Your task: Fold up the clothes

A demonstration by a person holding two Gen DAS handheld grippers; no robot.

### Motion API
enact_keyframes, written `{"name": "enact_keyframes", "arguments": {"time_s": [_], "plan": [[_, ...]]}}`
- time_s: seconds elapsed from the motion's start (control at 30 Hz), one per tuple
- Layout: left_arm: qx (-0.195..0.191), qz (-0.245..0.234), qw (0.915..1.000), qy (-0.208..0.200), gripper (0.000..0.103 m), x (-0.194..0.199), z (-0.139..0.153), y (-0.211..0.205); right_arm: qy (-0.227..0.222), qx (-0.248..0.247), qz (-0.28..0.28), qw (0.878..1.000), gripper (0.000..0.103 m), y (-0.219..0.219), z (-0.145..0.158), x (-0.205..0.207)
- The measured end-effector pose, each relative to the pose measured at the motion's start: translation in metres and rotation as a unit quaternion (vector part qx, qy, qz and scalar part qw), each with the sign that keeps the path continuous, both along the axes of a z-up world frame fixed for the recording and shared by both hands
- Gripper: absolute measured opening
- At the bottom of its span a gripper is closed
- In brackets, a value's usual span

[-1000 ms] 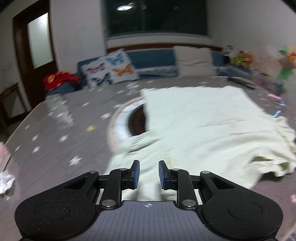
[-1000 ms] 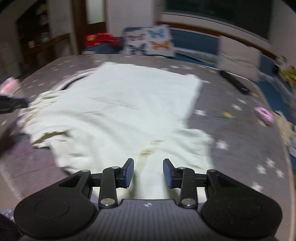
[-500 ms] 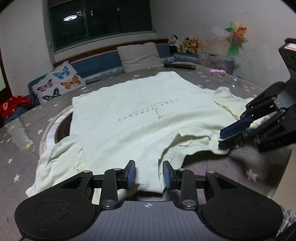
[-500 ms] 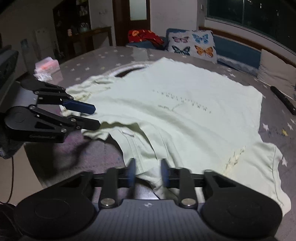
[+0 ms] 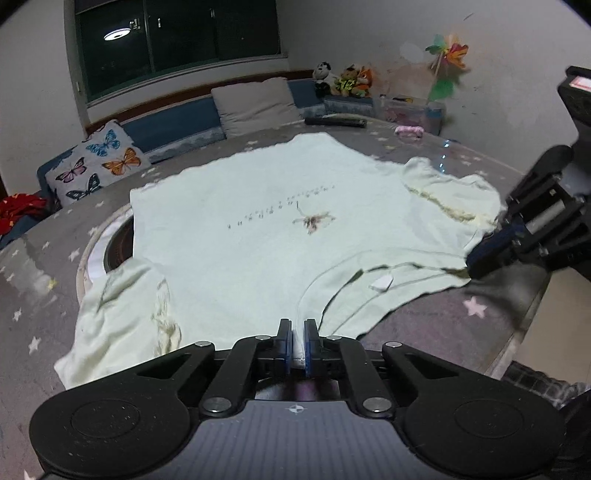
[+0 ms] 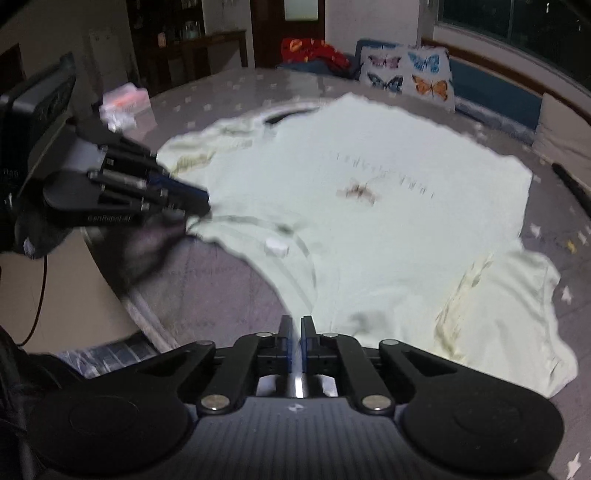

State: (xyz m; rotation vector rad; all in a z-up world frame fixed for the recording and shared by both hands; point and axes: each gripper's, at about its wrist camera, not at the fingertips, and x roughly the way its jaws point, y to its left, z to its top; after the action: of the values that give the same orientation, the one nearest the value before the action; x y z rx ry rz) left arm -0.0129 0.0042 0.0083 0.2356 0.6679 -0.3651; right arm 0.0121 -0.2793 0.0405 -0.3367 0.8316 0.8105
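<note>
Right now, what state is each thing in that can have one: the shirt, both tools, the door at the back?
T-shirt: spread flat on the table, print side up, collar edge lifted off the surface.
Left tool: shut on the T-shirt near the collar.
Right tool: shut on the T-shirt near the collar.
Neck label: exposed inside the collar.
Door: too little visible to tell.

bare starred cover beside shirt, remote and pillows along far edge
</note>
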Motion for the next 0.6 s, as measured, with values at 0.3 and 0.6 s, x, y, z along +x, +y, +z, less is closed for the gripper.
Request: {"name": "enact_keyframes", "arguments": {"time_s": [0.3,0.6], "plan": [[-0.047,0.015,0.9986,-0.019,0.02,0.027,0.013,-0.008,-0.035,0.021,-0.051,0.998,0.027,0.017,-0.01,0.052],[-0.068,0.034,0.9971,0.003,0.027,0.061,-0.006,-0.027,-0.027,0.02,-0.032,0.999,0.038,0.019,-0.029,0.032]]}}
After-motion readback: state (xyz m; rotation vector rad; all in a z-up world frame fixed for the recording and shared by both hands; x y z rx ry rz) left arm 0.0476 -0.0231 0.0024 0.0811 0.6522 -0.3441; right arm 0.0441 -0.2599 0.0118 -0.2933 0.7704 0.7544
